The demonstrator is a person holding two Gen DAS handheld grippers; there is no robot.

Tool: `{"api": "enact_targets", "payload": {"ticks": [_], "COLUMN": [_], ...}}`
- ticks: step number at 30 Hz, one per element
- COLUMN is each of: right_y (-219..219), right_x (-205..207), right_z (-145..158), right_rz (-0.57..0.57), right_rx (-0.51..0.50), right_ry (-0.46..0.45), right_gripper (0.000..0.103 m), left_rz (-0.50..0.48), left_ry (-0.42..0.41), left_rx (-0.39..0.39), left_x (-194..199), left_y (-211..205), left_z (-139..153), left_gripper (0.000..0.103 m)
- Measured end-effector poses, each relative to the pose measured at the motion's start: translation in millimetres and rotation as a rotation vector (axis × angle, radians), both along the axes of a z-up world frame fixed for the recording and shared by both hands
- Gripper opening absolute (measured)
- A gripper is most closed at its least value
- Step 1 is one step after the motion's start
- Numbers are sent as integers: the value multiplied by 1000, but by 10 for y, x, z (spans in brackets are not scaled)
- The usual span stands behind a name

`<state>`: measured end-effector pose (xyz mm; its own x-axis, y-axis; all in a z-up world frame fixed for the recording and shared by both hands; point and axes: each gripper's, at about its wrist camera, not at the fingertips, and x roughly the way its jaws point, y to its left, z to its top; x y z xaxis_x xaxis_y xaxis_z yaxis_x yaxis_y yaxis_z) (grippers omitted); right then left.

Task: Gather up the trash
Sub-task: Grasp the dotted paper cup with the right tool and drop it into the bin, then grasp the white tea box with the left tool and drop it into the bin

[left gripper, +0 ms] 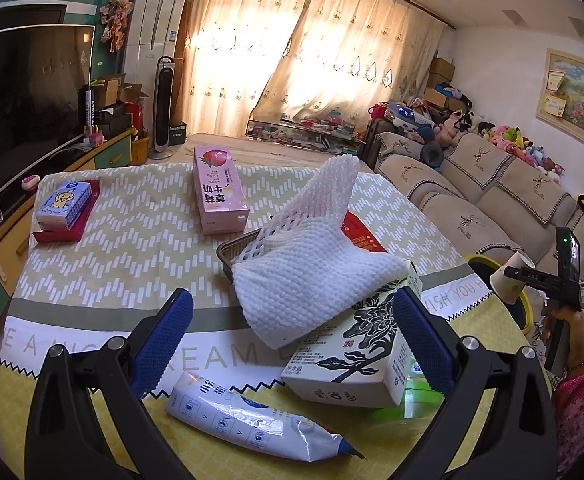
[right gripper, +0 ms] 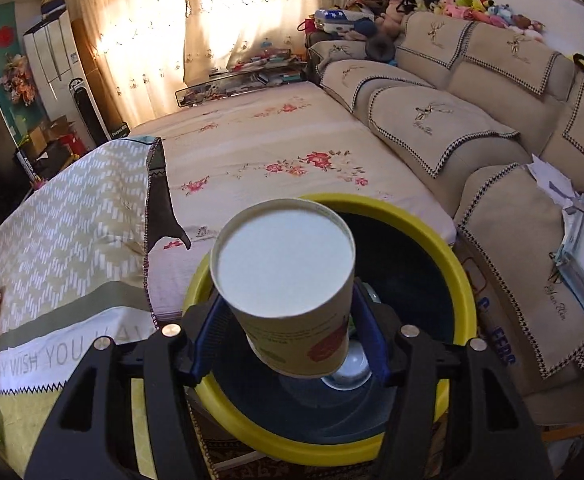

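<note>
Your right hand-held gripper [right gripper: 288, 300] sits closest to the lens, its blue pads clamped on the sides of a paper cup [right gripper: 284, 264]. The cup is tilted, with its white flat end turned towards the camera, and it hangs over the mouth of a yellow-rimmed bin [right gripper: 463, 272] that stands on the floor. The bin is between the sofa [right gripper: 431, 120] and the edge of the surface [left gripper: 112, 264], which wears a chevron-patterned cloth.

Your left hand-held gripper [left gripper: 292, 298] is released, jaws spread wide and gripping nothing. It hovers above the near part of the surface, where most of the trash lies.

A white foam net [left gripper: 307, 264] is the biggest piece. It spills out of a dark basket [left gripper: 228, 250] and drapes onto a flower-printed carton [left gripper: 351, 344], which lies on its side just ahead of the right fingertip. A pink milk carton [left gripper: 218, 192] lies flat farther back, well apart from the net.

A white pouch [left gripper: 248, 424] lies nearest the left gripper's base, just beside the flower-printed carton. At the far left corner, a blue tissue pack [left gripper: 64, 204] rests on a red tray [left gripper: 72, 232].
</note>
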<state>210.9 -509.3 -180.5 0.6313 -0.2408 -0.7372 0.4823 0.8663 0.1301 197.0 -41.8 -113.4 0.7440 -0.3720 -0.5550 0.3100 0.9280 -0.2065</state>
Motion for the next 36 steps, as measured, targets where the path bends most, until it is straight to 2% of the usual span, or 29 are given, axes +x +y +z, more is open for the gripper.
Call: {"api": "enact_targets", "payload": {"ticks": [3, 7, 12, 15, 18, 27, 36], "right_y": [-36, 3, 355, 615, 792, 1070, 1073], "right_x": [-2, -35, -91, -57, -13, 52, 108], "right_z": [10, 149, 367, 390, 385, 292, 253], "right_rz": [-15, -9, 85, 156, 203, 271, 289], "right_rx": [6, 13, 3, -5, -8, -15, 20], "right_ry": [-1, -32, -116, -140, -158, -143, -130], "right_gripper": [69, 70, 71, 72, 72, 72, 73], "left_rz": [0, -1, -3, -9, -45, -201, -105], "left_ry": [3, 3, 4, 3, -14, -46, 75], "left_rx": [2, 2, 4, 7, 14, 144, 180], "left_x": [6, 10, 15, 16, -29, -508, -617], "left_y": [-2, -1, -4, -13, -72, -327, 41], "left_z": [-6, -17, -27, -26, 10, 104, -175], "left_gripper": [98, 98, 98, 98, 98, 98, 98]}}
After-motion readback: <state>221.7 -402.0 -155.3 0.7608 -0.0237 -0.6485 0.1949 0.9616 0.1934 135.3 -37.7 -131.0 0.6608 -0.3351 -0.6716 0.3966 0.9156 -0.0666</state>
